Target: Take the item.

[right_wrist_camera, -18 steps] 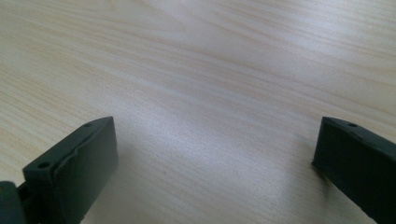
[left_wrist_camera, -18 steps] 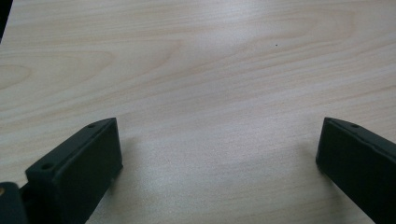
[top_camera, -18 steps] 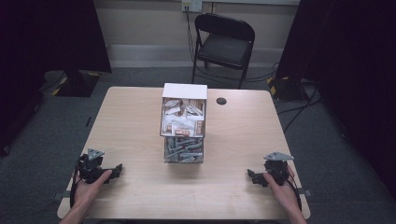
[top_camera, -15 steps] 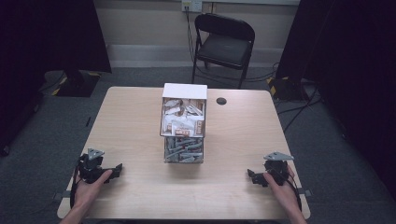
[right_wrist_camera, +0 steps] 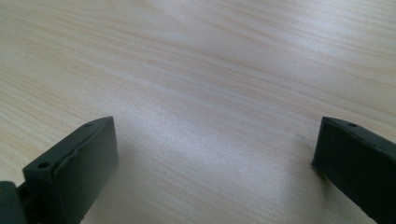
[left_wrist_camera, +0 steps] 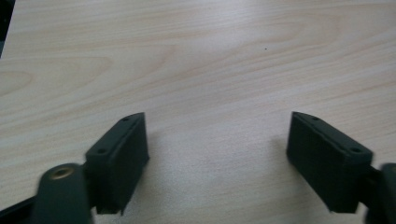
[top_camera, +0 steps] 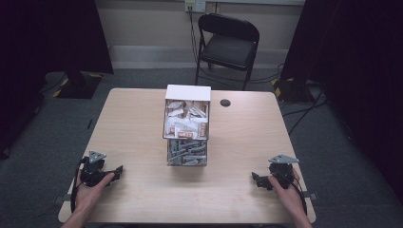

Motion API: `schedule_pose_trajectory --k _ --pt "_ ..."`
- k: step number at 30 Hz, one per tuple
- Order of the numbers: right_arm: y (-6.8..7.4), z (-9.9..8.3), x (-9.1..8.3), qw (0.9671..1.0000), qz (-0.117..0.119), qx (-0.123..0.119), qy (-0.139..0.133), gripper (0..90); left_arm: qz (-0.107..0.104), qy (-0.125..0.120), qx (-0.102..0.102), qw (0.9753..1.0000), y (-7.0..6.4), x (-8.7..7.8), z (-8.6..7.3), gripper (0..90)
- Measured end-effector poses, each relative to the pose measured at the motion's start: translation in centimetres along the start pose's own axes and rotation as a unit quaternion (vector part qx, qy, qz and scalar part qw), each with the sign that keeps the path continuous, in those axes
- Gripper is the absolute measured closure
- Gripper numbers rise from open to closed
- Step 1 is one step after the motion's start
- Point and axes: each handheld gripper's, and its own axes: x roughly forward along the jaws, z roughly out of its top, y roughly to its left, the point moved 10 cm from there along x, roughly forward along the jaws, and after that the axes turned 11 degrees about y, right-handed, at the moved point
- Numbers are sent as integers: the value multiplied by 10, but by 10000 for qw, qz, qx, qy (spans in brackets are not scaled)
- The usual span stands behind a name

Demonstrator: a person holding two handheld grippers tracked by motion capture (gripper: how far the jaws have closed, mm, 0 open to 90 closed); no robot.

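A clear two-tier box (top_camera: 187, 127) with a white top stands at the middle of the wooden table (top_camera: 133, 123); its upper tier holds several white and brown packets, its lower tier grey ones. My left gripper (top_camera: 115, 170) rests near the front left corner, held by a hand, its jaws wide apart over bare wood. In the left gripper view the left gripper (left_wrist_camera: 217, 140) has nothing between its jaws. My right gripper (top_camera: 255, 179) rests near the front right, also open. The right gripper (right_wrist_camera: 215, 154) shows bare wood between its jaws.
A small black round thing (top_camera: 225, 102) lies on the table behind the box at the right. A black folding chair (top_camera: 228, 45) stands beyond the far edge. Cables (top_camera: 304, 111) run over the grey floor at the right.
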Motion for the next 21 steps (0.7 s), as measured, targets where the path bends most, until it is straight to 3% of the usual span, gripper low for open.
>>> schedule_pose_trajectory --k 7,10,11,13,21 --pt "0 0 0 10000 0 1 0 0 -183 -62 -4 9998 -4 -5 2 231" --pt "0 0 0 10000 -1 -1 0 0 -84 -270 55 9996 -5 -13 7 272" --pt "0 0 0 10000 -1 -1 1 0 -167 -304 88 9994 -8 -14 8 272" --pt "0 0 0 10000 0 1 0 0 -142 -311 100 9994 -9 -18 9 279" --pt "0 0 0 10000 3 -1 -4 0 -574 -472 260 9969 -27 -27 14 312"
